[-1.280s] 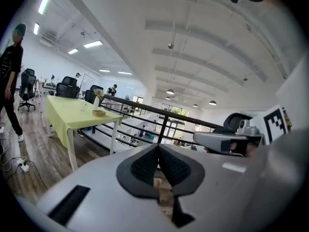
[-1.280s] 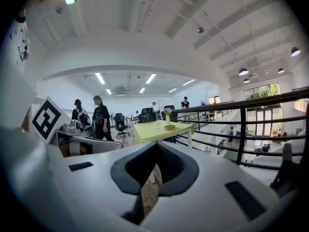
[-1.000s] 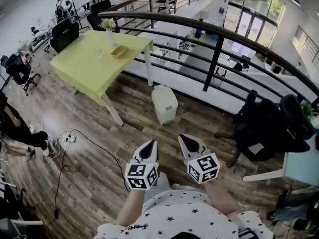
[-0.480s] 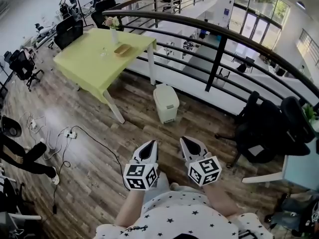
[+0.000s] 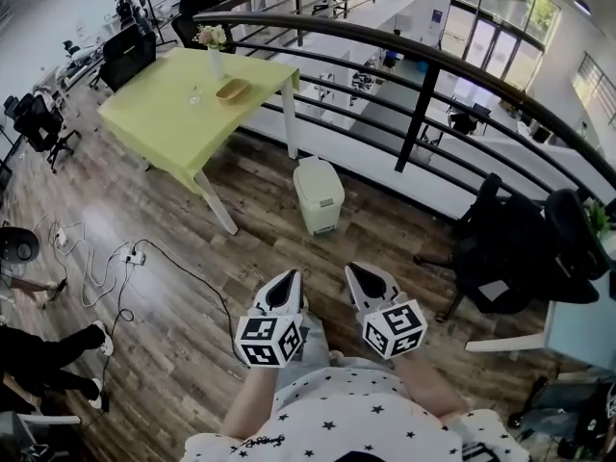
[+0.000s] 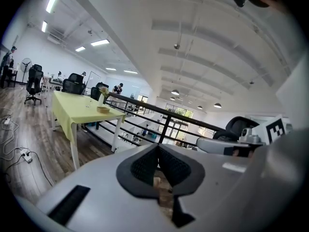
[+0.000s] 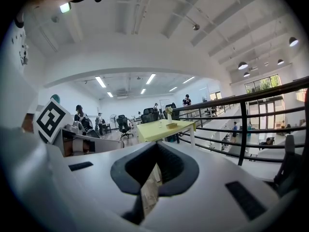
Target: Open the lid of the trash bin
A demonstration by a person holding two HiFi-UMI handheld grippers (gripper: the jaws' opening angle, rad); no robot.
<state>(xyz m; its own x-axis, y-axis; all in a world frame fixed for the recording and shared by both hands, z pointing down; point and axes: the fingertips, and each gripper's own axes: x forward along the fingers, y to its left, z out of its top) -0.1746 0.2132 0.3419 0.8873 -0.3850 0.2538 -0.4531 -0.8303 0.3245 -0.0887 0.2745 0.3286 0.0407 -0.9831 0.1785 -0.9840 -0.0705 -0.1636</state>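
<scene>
The trash bin (image 5: 319,194) is a pale cream box with its lid down. It stands on the wooden floor between the yellow-green table (image 5: 183,114) and the black railing (image 5: 414,114). My left gripper (image 5: 286,284) and right gripper (image 5: 361,275) are held side by side close to my body. They are well short of the bin and point toward it. Both are shut with nothing between the jaws, which also meet in the left gripper view (image 6: 157,146) and the right gripper view (image 7: 157,145).
A vase and a small tray sit on the table. White cables and a power strip (image 5: 135,255) lie on the floor at left. A black office chair (image 5: 510,248) stands at right. A person's legs (image 5: 48,354) show at the lower left.
Both grippers stay shut in the same spot. The view has drifted slightly, and the person's legs at the left have moved down toward the lower left corner.
</scene>
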